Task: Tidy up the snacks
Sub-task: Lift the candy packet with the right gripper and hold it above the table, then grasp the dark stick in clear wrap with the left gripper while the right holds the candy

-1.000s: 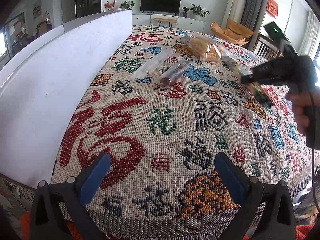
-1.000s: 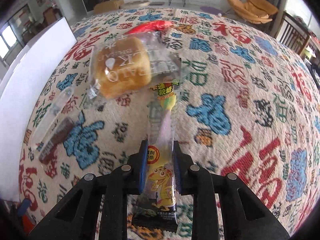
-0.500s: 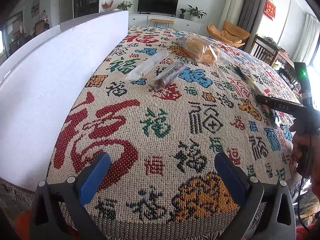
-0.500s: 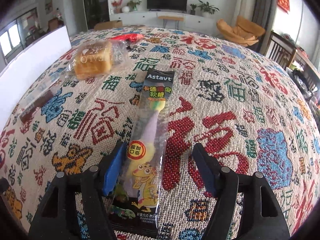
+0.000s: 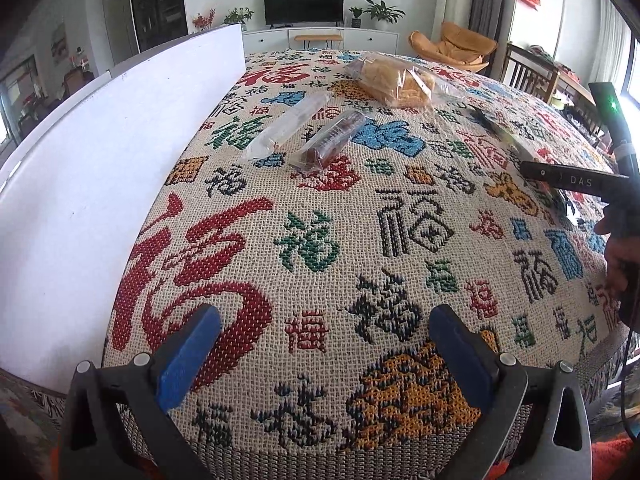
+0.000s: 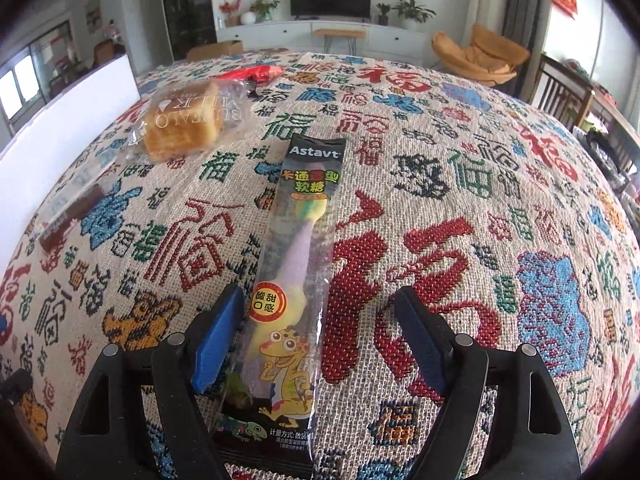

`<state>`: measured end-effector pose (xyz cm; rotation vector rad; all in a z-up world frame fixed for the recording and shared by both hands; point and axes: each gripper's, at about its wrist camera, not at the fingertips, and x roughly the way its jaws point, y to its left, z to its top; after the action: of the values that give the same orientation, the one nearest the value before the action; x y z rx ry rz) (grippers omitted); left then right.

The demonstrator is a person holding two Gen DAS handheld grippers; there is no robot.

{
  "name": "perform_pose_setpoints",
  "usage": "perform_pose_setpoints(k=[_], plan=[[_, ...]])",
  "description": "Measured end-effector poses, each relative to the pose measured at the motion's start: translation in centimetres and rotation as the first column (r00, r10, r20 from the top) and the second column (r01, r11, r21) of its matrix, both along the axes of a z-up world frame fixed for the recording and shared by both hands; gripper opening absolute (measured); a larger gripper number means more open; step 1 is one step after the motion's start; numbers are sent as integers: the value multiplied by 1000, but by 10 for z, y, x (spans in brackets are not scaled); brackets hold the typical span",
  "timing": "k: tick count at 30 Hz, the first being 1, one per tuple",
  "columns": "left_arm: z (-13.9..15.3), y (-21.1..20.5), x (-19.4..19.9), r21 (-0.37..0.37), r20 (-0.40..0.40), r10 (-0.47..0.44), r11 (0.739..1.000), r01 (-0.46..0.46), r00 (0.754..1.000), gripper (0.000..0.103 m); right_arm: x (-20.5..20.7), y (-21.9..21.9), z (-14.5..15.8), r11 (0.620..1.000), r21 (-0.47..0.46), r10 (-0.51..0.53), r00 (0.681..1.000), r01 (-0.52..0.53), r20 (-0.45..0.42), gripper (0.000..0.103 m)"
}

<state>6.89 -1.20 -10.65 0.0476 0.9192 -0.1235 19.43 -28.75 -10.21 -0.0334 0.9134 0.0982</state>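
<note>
A long gummy candy pack (image 6: 296, 264) with a yellow cartoon lizard lies flat on the patterned tablecloth (image 6: 440, 184). My right gripper (image 6: 318, 296) straddles its near end; the jaws are opening and the blue pads stand clear of the pack. Farther left lie a bagged bread loaf (image 6: 184, 120), a red packet (image 6: 252, 74) and a brown stick snack (image 6: 76, 216). My left gripper (image 5: 324, 316) hangs open over the table's near edge with nothing between its fingers. From there I see the bread (image 5: 396, 80), the brown snack (image 5: 332, 140) and a clear tube pack (image 5: 288, 126).
A tall white board (image 5: 100, 180) stands along the table's left side. A person's hand (image 5: 620, 260) holds the right gripper's black body (image 5: 568, 178) at the right edge. Chairs (image 6: 560, 88) stand beyond the far right of the table.
My right gripper lowered the candy pack onto the cloth, let go and opened wide. The left gripper stayed in place and open.
</note>
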Motion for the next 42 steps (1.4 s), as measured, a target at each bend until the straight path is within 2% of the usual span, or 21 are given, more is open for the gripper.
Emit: perform_pose_setpoints(k=[13, 16, 19, 21, 22, 25, 26, 27, 29, 31, 33, 34, 35, 37, 38, 40, 42], plan=[[2, 4, 1, -23, -12, -7, 1000, 6, 1000, 103, 0, -1, 0, 1000, 1, 0, 1000, 0, 0, 81], [10, 21, -3, -155, -23, 4, 988, -7, 1000, 103, 0, 0, 0, 1000, 1, 0, 1000, 0, 1, 81], [22, 39, -2, -321, -25, 21, 947, -28, 999, 103, 0, -1, 0, 1000, 2, 0, 1000, 0, 1, 81], [30, 41, 8, -369, -29, 20, 929, -29, 999, 103, 0, 0, 0, 1000, 1, 0, 1000, 0, 1, 81], [35, 38, 16, -357, -32, 10, 934, -21, 999, 103, 0, 0, 0, 1000, 1, 0, 1000, 0, 1, 81], [48, 20, 52, -240, -41, -45, 970, 33, 998, 99, 0, -1, 0, 1000, 2, 0, 1000, 0, 1, 81], [50, 14, 68, -203, -57, -67, 978, 54, 996, 92, 0, -1, 0, 1000, 3, 0, 1000, 0, 1, 81], [49, 8, 85, -172, -76, -78, 983, 64, 994, 76, 0, -1, 0, 1000, 3, 1, 1000, -1, 1, 82], [46, -1, 117, -144, -120, -88, 987, 70, 989, 57, 0, 0, 0, 1000, 3, 1, 1000, -1, 1, 82], [37, -10, 142, -139, -169, -106, 987, 83, 980, 52, 0, -1, 0, 1000, 3, 0, 1000, 0, 1, 82], [28, -20, 155, -97, -202, -115, 991, 98, 973, 39, 0, -1, 0, 1000, 4, 0, 1000, 0, 1, 82], [23, -25, 159, -79, -222, -127, 991, 112, 967, 37, 0, -1, 0, 1000, 3, 0, 1000, -1, 1, 82], [21, -29, 160, -58, -218, -128, 991, 118, 968, 34, 0, -1, 0, 1000, 3, 0, 1000, 0, 1, 82], [20, -31, 159, -30, -214, -109, 994, 105, 971, 22, -1, -1, 0, 1000, 4, 1, 1000, -1, 2, 82], [21, -27, 158, -57, -226, -105, 994, 94, 969, 17, -1, -1, 0, 1000, 4, 1, 1000, -1, 1, 82], [24, -18, 148, -132, -231, -105, 988, 75, 967, 17, 0, -1, 0, 1000, 5, 1, 1000, -1, 1, 82], [27, -12, 130, -141, -215, -93, 988, 63, 972, 17, 0, 0, 0, 1000, 7, 3, 1000, -3, 0, 84]])
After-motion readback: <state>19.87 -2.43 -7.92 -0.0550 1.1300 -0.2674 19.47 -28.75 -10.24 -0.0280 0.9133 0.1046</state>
